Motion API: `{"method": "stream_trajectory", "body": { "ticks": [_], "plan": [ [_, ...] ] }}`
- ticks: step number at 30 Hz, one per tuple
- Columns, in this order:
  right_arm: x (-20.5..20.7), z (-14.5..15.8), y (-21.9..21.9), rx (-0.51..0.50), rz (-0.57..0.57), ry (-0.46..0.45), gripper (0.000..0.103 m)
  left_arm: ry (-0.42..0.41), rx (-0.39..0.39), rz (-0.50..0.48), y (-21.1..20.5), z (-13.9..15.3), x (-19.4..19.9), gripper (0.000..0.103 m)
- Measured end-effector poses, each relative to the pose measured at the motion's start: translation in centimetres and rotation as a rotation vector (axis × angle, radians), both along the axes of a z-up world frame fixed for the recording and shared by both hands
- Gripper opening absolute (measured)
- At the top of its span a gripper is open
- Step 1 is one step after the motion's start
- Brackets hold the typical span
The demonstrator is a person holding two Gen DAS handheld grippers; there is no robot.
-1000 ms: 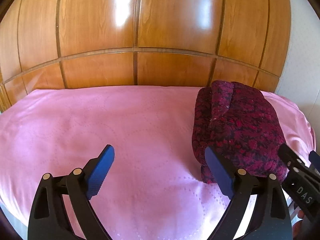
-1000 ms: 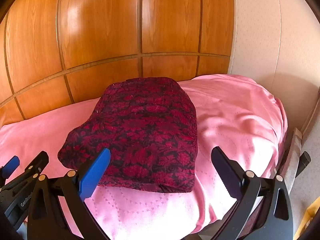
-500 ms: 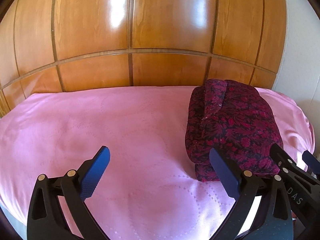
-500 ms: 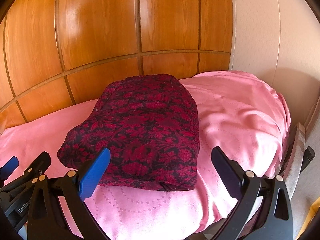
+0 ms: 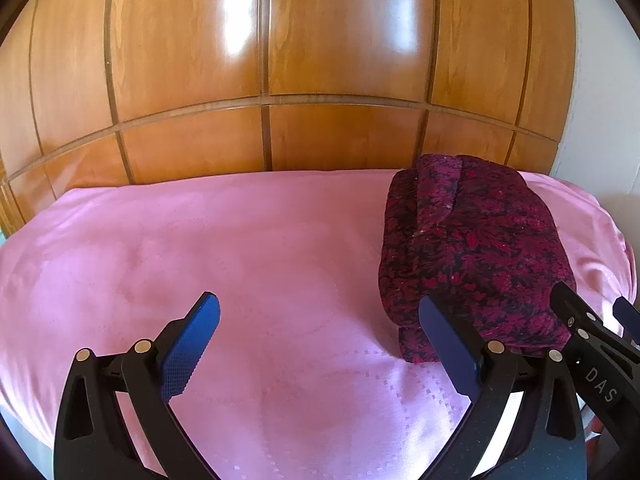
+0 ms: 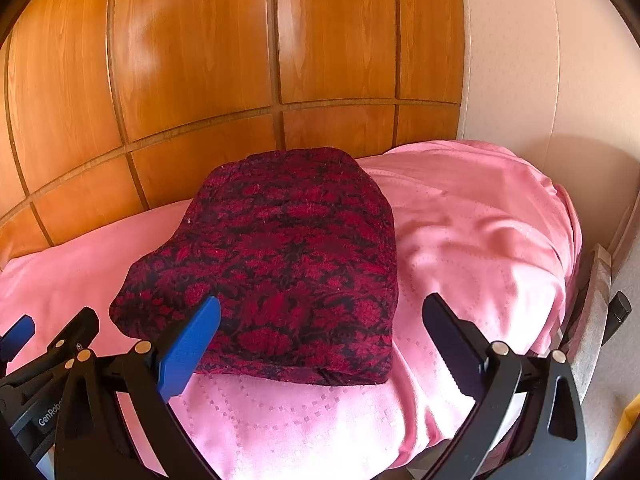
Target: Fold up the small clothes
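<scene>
A dark red and black patterned garment (image 5: 472, 256) lies folded in a thick bundle on the pink bed cover (image 5: 240, 248), at the right in the left wrist view and in the middle of the right wrist view (image 6: 288, 260). My left gripper (image 5: 318, 332) is open and empty, over bare cover to the left of the bundle. My right gripper (image 6: 320, 332) is open and empty, held just in front of the bundle's near edge. Each gripper shows at the edge of the other's view.
A glossy wooden panelled headboard (image 5: 304, 80) stands behind the bed. A pale wall (image 6: 540, 60) is at the right. The cover drops off at the bed's right edge (image 6: 568, 240), beside a grey frame part (image 6: 600, 292).
Both grippers have drawn back slightly from the bundle, and the views have shifted a little. The garment has not moved. Both grippers stay open.
</scene>
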State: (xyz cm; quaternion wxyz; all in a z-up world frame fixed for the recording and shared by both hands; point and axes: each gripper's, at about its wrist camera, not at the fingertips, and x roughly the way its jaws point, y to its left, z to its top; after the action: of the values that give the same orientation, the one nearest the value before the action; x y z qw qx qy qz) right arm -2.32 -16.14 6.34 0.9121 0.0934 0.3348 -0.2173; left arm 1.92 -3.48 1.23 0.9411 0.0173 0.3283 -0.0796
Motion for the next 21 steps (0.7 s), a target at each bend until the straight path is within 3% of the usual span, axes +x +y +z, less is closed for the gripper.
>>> {"method": "stream_trajectory", "body": {
  "ticks": [21],
  "plan": [
    [0.37,-0.53,0.32,0.012,0.009,0.012,0.101,0.000,0.004,0.017,0.20,-0.14,-0.08,0.099]
  ]
}}
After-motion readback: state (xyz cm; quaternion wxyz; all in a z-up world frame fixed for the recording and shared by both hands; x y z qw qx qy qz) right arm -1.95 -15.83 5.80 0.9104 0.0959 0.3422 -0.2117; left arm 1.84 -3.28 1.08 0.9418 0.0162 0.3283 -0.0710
